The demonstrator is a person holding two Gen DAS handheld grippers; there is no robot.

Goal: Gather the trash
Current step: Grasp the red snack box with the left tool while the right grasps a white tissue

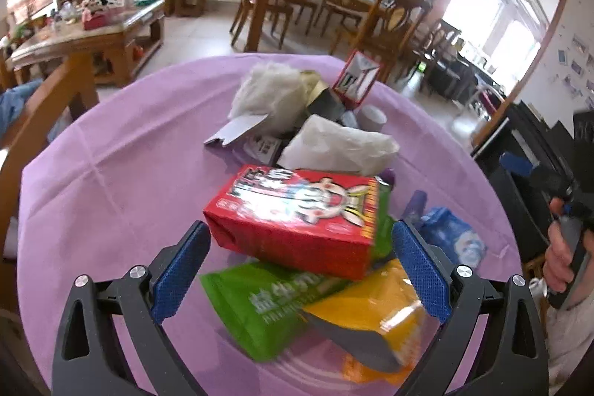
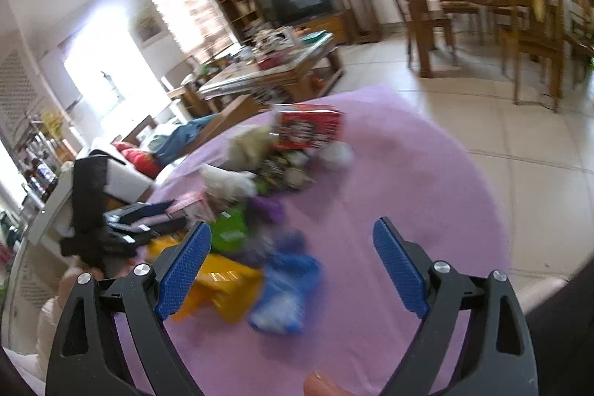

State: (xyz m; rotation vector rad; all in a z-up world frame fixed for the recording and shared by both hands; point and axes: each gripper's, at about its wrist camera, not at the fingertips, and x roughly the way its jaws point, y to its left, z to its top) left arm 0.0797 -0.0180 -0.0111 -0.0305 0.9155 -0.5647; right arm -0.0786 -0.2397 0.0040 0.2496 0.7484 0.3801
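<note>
Left claw (image 1: 300,268) gapes wide, empty, red carton (image 1: 297,221) ahead; right claw (image 2: 293,270) likewise, over blue wrapper (image 2: 284,295).

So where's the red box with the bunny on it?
In the left wrist view the red box sits on the purple tablecloth, between the left gripper's open fingers, lying on a green packet and a yellow packet.
</note>
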